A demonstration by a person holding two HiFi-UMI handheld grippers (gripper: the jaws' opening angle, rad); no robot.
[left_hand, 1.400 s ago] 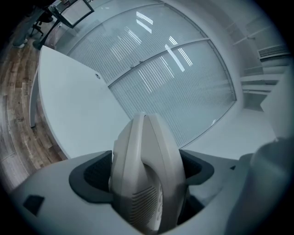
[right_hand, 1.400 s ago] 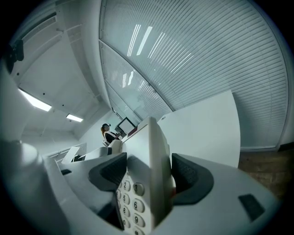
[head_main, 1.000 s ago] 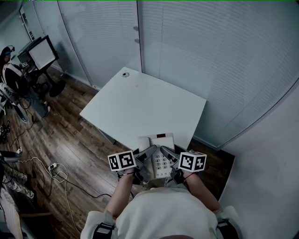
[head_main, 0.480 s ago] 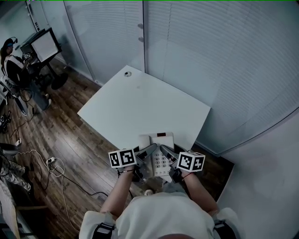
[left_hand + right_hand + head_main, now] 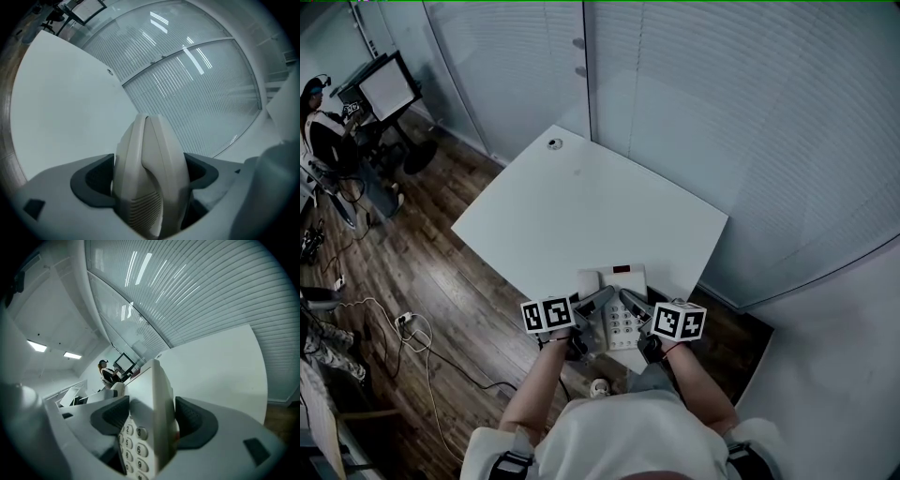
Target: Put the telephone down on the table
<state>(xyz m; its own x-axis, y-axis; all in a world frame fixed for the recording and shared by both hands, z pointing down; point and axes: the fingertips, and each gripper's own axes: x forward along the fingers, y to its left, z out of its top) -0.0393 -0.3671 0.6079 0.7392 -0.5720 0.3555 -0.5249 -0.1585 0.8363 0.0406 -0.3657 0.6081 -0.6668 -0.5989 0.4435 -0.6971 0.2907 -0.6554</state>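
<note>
Cream plastic telephone [image 5: 617,298] is hovering at the near edge of the white table [image 5: 581,206]; left gripper [image 5: 149,173] is clamping its handset side, right gripper [image 5: 153,423] is pinching its keypad edge; rigid, likely light, but the handset is probably sitting loose, so gripping both flanks seems wise.

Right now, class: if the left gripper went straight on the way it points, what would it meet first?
The left gripper is shut on the telephone, which would travel with it. Beyond that, probably the table, then the blind-covered glass wall; depth is unclear.
</note>
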